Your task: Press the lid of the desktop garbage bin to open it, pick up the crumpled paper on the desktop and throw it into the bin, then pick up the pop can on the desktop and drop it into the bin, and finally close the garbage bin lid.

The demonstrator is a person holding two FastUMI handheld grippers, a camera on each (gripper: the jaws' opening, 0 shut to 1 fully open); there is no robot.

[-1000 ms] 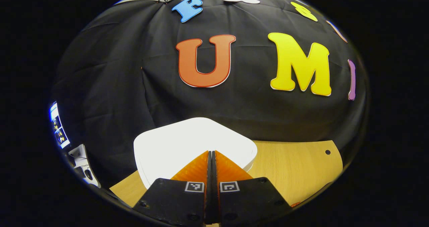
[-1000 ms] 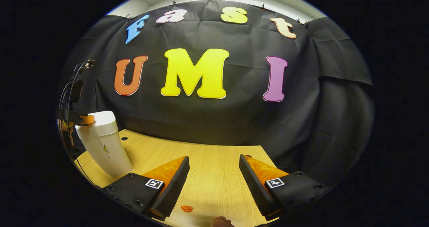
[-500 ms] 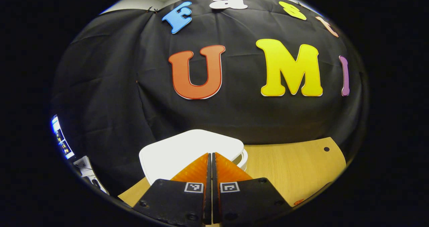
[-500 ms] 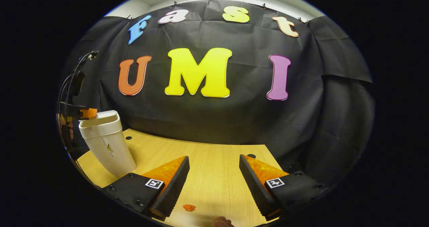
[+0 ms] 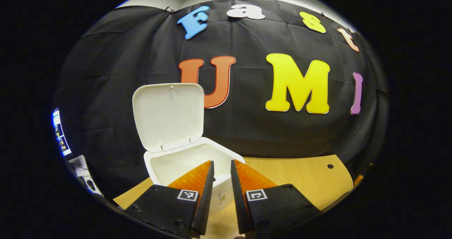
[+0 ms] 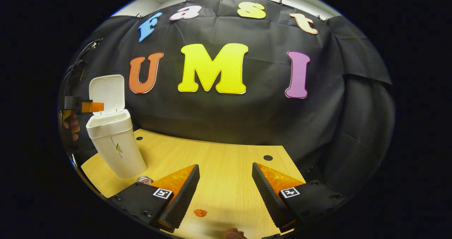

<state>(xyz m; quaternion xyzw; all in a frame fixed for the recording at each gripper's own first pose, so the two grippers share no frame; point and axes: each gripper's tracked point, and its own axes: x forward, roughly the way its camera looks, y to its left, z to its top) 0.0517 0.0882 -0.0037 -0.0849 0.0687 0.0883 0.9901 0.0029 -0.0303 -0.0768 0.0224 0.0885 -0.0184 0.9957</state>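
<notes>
The white desktop bin (image 5: 166, 166) stands open, its lid (image 5: 167, 113) swung upright behind the mouth. My left gripper (image 5: 221, 161) hovers over the bin's near rim, fingers a narrow gap apart and holding nothing. In the right gripper view the bin (image 6: 116, 147) stands at the table's far left with its lid (image 6: 106, 92) raised, and the left gripper (image 6: 90, 107) sits beside the rim, held by a hand (image 6: 71, 126). The pop can's top (image 6: 143, 179) peeks out by my right gripper's left finger. My right gripper (image 6: 225, 165) is wide open and empty above the table.
The wooden table (image 6: 215, 154) stretches ahead of the right gripper, with cable holes (image 6: 268, 157) near its back edge. A small orange scrap (image 6: 200, 213) lies on it between the right gripper's fingers. The black booth wall closes off the back.
The bin lid was flat under the shut left gripper and has sprung upright. The left gripper has lifted off and its fingers have parted slightly. The right gripper has hardly moved.
</notes>
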